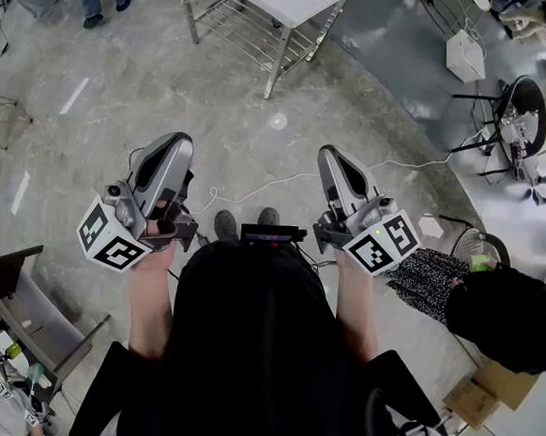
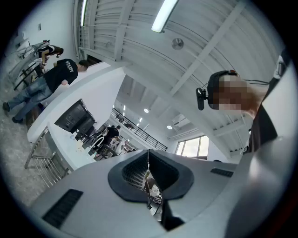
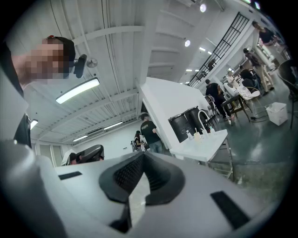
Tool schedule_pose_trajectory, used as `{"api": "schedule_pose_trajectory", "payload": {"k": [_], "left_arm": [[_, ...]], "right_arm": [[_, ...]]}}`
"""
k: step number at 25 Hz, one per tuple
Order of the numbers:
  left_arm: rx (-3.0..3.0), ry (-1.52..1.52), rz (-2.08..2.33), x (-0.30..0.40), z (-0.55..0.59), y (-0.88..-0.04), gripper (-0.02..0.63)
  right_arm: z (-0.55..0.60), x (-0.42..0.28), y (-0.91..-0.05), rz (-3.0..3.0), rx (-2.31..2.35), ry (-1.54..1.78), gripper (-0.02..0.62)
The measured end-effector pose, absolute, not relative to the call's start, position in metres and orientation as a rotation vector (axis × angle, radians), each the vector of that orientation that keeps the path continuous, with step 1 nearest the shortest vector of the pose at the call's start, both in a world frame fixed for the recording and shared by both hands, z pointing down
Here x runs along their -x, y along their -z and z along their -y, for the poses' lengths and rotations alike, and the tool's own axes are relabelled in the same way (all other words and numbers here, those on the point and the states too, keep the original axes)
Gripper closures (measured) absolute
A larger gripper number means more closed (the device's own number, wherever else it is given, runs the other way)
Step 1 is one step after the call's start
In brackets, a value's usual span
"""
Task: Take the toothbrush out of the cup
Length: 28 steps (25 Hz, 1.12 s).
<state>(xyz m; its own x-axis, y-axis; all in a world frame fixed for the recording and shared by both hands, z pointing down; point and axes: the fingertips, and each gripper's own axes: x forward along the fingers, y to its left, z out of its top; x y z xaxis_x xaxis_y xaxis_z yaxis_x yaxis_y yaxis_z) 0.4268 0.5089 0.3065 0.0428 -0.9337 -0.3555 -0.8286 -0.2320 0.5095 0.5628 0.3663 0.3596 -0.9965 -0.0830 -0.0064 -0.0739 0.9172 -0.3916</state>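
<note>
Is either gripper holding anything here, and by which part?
Nothing is held: the left gripper and right gripper both have their jaws closed together with nothing between them.

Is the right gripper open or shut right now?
Shut: the right gripper shows its jaws closed together, with nothing between them.

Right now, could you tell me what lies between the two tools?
Head view: between left tool and right tool lie the person's shoes and a white floor cable.

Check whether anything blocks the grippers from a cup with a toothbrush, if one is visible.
No cup or toothbrush is visible, so no obstacle can be judged. The left gripper and right gripper are shut and empty.
</note>
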Motion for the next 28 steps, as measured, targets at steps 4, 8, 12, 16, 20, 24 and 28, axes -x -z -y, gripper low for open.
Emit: {"api": "schedule_pose_trajectory", "payload": {"k": [4, 8, 12, 16, 20, 24, 28], "left_arm": [[-2.146, 0.928, 1.841, -0.426, -0.508, -0.309, 0.597], [-2.144, 0.928, 1.850, -0.425, -0.509, -0.311, 0.597], [-2.139, 0.933, 1.859, -0.418, -0.512, -0.315, 0.597], [-2.103, 0.948, 1.865, -0.404, -0.522, -0.325, 0.597], [-2.098, 0.999, 1.889, -0.372, -0.535, -0.326, 0.597], [-2.103, 1.032, 1.899, -0.344, -0.540, -0.330, 0.597], [-2.087, 1.033, 1.913, -0.333, -0.552, -0.332, 0.597]], "right_arm": [[-0.366, -0.561, -0.362, -3.053, 0.131, 0.624, 0.591], [-0.365, -0.560, -0.364, -3.055, 0.131, 0.622, 0.591], [-0.362, -0.556, -0.365, -3.050, 0.177, 0.602, 0.591], [-0.362, -0.551, -0.370, -3.047, 0.243, 0.606, 0.588], [-0.364, -0.526, -0.370, -3.057, 0.259, 0.575, 0.583], [-0.366, -0.500, -0.372, -3.066, 0.253, 0.542, 0.551], [-0.380, -0.482, -0.375, -3.084, 0.215, 0.564, 0.539]]}}
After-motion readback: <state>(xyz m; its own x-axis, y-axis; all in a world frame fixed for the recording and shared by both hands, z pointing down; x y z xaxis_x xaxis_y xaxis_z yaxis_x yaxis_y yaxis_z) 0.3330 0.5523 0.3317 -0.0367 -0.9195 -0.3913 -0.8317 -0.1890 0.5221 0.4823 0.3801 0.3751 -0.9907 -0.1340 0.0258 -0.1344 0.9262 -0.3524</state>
